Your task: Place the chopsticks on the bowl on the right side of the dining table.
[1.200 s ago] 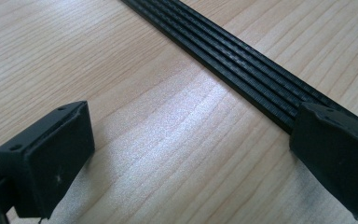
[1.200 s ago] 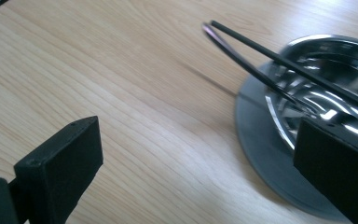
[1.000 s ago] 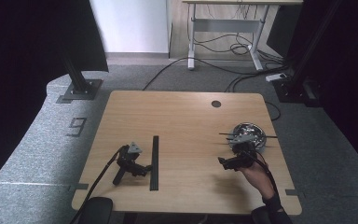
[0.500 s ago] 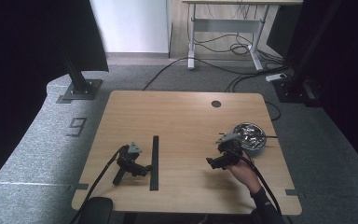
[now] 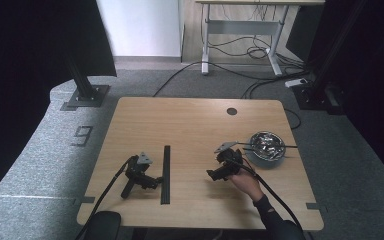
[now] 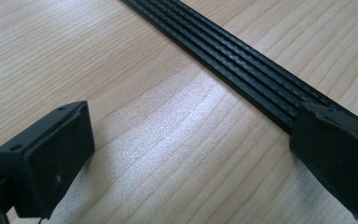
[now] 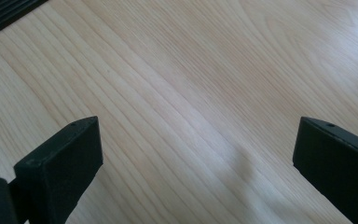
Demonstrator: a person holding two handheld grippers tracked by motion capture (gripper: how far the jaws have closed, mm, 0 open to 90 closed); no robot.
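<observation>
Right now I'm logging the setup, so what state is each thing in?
Left gripper: open, lying on the table, no hand on it.
Right gripper: open, empty, held in a hand.
Black strip: flat on the table, beside the left gripper.
Bowl: upright, holding shiny metal pieces; sticks lie across it.

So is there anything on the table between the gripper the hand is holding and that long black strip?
Nothing visible. The right gripper, jaws open, points toward the black strip, and bare wood of the table lies between them. The metal bowl sits behind it, on the far side.
</observation>
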